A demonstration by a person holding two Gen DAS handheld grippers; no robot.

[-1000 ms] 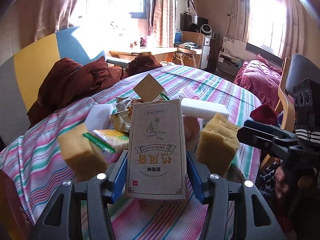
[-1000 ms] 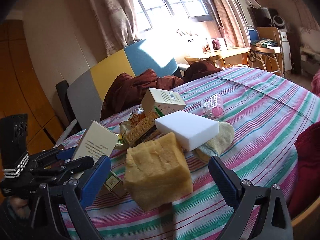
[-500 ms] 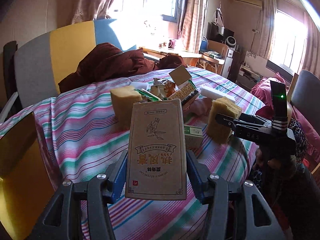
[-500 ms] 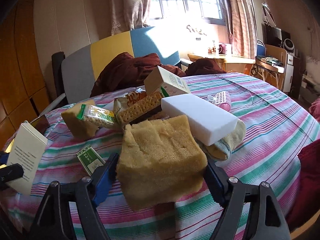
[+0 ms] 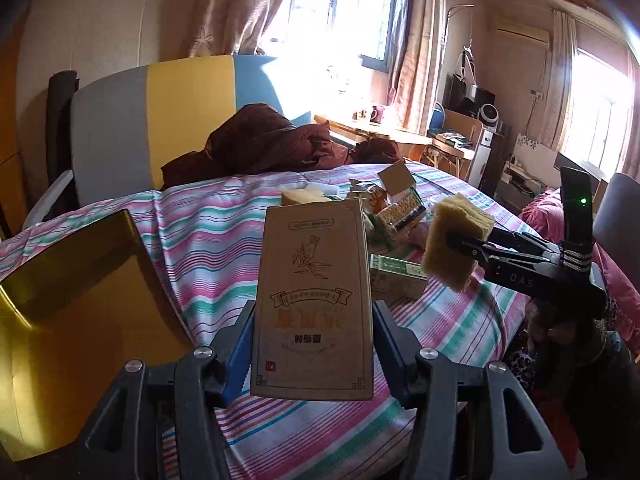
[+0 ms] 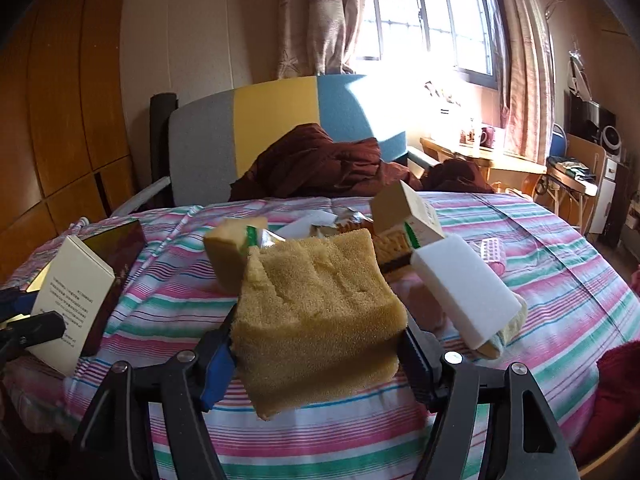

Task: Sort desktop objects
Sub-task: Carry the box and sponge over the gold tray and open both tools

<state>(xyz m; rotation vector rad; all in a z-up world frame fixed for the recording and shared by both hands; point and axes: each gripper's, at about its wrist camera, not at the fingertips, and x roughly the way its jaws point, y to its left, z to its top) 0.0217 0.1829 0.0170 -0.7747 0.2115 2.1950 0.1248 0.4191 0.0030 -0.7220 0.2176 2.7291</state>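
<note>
Strong window (image 6: 424,20) backlight with blown-out glare, warm dim interior, fisheye-bent dark corners, slight softness

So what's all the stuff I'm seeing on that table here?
Tan box: one, held in the left gripper.
Yellow sponge: two; one held in the right gripper, the other in the pile.
White sponge block: one, right of the pile.
Cracker packet: one, mid-pile.
Green-and-white carton: one, tilted atop the pile.
Gold box: one, left edge.
Striped tablecloth: one, pink, green, white.
Left gripper: shut.
Right gripper: shut.
</note>
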